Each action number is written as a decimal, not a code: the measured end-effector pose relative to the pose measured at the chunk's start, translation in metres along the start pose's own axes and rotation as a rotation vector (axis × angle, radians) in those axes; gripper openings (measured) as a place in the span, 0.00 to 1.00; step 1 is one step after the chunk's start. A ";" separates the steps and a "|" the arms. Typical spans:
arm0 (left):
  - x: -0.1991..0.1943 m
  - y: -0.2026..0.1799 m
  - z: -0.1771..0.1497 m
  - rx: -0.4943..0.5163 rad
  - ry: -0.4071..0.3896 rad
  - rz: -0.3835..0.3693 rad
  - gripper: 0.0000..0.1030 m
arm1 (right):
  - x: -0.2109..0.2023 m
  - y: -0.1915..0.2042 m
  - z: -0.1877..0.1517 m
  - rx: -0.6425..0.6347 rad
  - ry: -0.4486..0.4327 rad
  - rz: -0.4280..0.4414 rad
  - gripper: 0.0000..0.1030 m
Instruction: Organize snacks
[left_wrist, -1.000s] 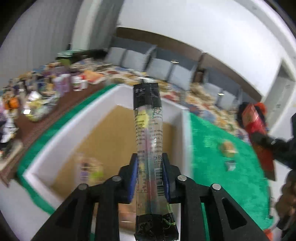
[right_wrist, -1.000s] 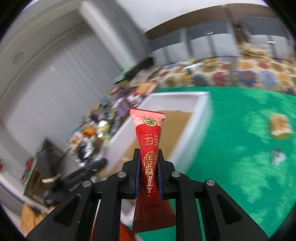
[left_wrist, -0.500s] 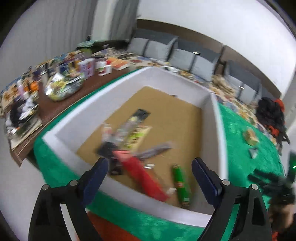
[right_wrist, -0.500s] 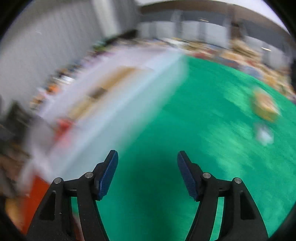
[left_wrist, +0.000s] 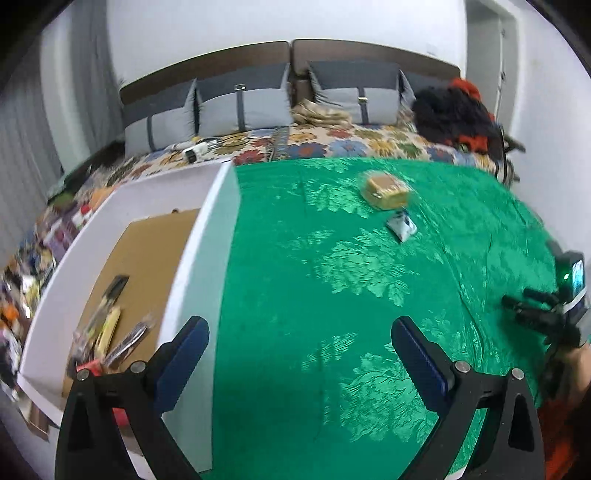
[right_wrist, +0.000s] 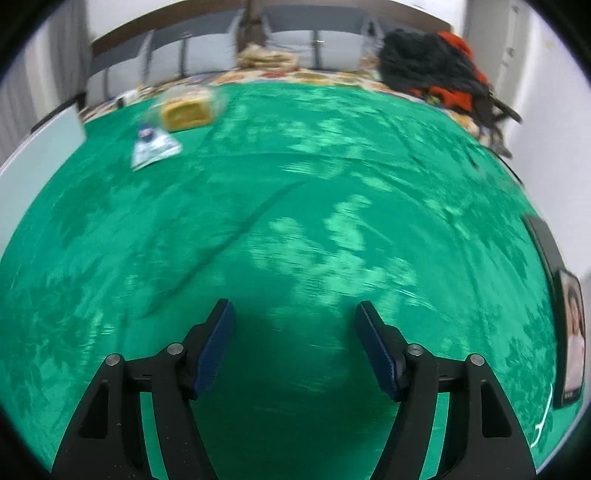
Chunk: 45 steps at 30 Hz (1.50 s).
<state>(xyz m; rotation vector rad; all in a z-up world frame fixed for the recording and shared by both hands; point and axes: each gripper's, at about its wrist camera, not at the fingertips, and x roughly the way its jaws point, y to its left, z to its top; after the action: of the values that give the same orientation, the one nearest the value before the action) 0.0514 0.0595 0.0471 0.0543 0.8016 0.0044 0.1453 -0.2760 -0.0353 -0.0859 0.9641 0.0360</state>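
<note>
While two snacks remain out on the green cloth (left_wrist: 314, 295), most of the sorting visible here looks done: several wrapped sticks and packets (left_wrist: 107, 332) already lie in a loose heap at the near end of the white box (left_wrist: 218, 229), on its brown cardboard floor. A red wrapper shows at the box's nearest corner, partly hidden behind the left gripper's arm. The far half of the box floor is bare.

The left gripper (left_wrist: 299, 354) hangs over the cloth just right of the box wall, its blue-padded jaws having just swung wide apart, with nothing between them. The right gripper (right_wrist: 295, 347), seen low over open cloth, has jaws that are likewise parted and empty, though not quite as wide; that view is smeared by motion.

Left to collect, by the look of it, are a clear-wrapped yellow cake or bread (left_wrist: 386, 186) and a small white-and-blue sachet (left_wrist: 402, 227), lying just beside each other towards the far side of the cloth, well apart from both grippers. In the right wrist view the same pair sits at far left, the sachet nearer. Beyond the cloth lies a flower-patterned bedspread (left_wrist: 332, 144) with grey cushions, and a cluttered surface runs along the box's left side. The likely next step is a reach towards those two items.
</note>
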 end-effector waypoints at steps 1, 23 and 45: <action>0.001 -0.005 0.002 0.010 0.003 0.005 0.96 | 0.001 -0.002 0.002 0.013 -0.001 0.000 0.70; 0.082 -0.044 -0.059 -0.034 0.264 -0.166 0.96 | 0.000 -0.012 -0.006 0.059 -0.010 -0.007 0.83; 0.150 -0.095 -0.009 -0.064 0.313 -0.239 0.96 | 0.001 -0.013 -0.006 0.059 -0.011 -0.004 0.84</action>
<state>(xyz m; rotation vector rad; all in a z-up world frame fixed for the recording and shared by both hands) 0.1474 -0.0314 -0.0717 -0.1052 1.1164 -0.1916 0.1419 -0.2890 -0.0384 -0.0328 0.9537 0.0041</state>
